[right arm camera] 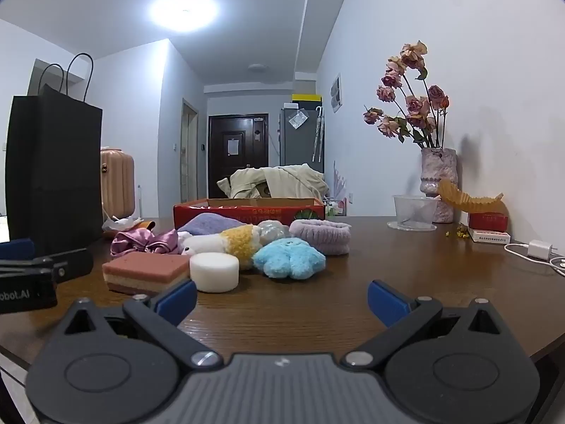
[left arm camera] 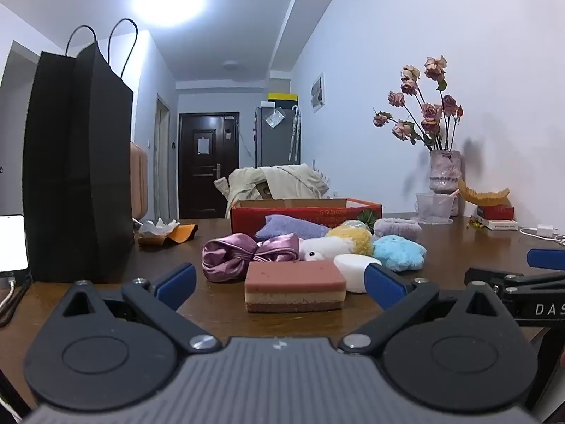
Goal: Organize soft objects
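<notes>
Currently both grippers, left (left arm camera: 280, 284) and right (right arm camera: 281, 300), hover with fingers spread and empty, soft objects (right arm camera: 289, 258) piled mid-frame on the bench (right arm camera: 406, 275) before the red box (right arm camera: 247, 212), likely their destination.

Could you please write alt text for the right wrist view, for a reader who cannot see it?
The open right gripper hovers empty over a dark wooden table, facing a pile of soft things: a layered pink sponge block, a white foam cylinder and a fluffy blue plush toy. A shallow red cardboard box sits behind.
</notes>
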`<state>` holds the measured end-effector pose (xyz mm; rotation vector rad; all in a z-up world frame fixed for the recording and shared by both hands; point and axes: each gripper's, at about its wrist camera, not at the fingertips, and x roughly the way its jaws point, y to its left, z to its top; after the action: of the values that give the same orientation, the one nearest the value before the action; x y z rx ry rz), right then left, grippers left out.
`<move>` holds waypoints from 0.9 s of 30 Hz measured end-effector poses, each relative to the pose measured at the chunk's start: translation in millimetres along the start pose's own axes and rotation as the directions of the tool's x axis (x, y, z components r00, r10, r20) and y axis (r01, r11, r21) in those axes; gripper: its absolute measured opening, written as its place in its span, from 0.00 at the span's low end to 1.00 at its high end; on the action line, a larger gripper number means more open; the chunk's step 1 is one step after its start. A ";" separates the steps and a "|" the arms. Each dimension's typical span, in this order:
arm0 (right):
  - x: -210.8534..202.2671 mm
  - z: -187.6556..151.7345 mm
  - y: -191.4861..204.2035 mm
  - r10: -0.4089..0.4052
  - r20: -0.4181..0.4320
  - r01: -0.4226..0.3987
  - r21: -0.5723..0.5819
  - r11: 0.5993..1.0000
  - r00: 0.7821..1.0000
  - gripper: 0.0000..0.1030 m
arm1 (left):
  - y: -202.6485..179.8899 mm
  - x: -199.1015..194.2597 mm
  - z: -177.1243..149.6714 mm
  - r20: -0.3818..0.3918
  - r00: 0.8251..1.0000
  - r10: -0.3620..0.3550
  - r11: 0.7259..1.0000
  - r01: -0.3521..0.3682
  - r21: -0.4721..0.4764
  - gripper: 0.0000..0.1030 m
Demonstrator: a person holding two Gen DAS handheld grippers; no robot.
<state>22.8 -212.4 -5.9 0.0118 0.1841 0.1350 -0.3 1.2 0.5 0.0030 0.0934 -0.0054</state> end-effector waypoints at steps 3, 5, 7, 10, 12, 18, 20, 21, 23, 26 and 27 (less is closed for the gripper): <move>0.5 0.2 1.1 0.007 -0.012 -0.007 0.003 1.000 1.000 1.00 | 2.9 1.6 4.8 -0.029 1.000 0.004 1.000 -0.004 -0.006 1.00; 0.8 1.0 1.7 0.009 -0.009 -0.009 0.003 1.000 1.000 1.00 | -1.6 3.9 2.7 -0.026 1.000 0.007 1.000 -0.006 0.020 1.00; 0.3 0.2 -0.7 0.011 -0.008 -0.011 0.003 1.000 1.000 1.00 | -3.8 3.0 2.5 -0.014 1.000 0.006 1.000 -0.006 0.028 1.00; 1.5 -0.4 1.5 0.013 -0.003 -0.013 -0.009 1.000 1.000 1.00 | 1.6 1.3 1.9 -0.004 1.000 0.003 1.000 -0.003 0.009 1.00; -1.6 -1.8 0.7 0.014 0.005 -0.013 -0.015 1.000 1.000 1.00 | 2.4 3.0 2.7 -0.011 1.000 0.004 1.000 -0.004 0.004 1.00; 3.8 0.9 2.9 -0.008 0.002 0.008 -0.017 1.000 1.000 1.00 | 1.2 2.9 4.4 -0.014 1.000 0.000 1.000 0.000 0.012 1.00; 5.5 2.2 1.5 -0.012 0.004 0.012 -0.012 1.000 1.000 1.00 | 1.5 4.2 4.7 -0.019 1.000 -0.001 1.000 0.002 0.011 1.00; 6.5 2.8 0.9 -0.014 0.001 0.014 -0.010 1.000 1.000 1.00 | 1.2 4.1 4.4 -0.020 1.000 -0.002 1.000 0.002 0.010 1.00; 7.6 2.0 1.3 -0.020 0.001 0.020 -0.007 1.000 1.000 1.00 | 1.8 4.1 5.5 -0.019 1.000 -0.001 1.000 0.002 0.007 1.00; 6.8 1.9 2.0 -0.021 0.003 0.021 -0.010 1.000 1.000 1.00 | 1.4 4.5 6.4 -0.016 1.000 0.001 1.000 -0.001 0.006 1.00; 6.9 2.2 2.3 -0.020 0.004 0.020 -0.011 1.000 1.000 1.00 | 1.2 4.7 6.6 -0.016 1.000 0.001 1.000 -0.001 0.005 1.00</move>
<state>29.5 -209.2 -5.0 -0.0008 0.1795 0.1162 5.0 2.4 6.6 0.0079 0.1098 -0.0047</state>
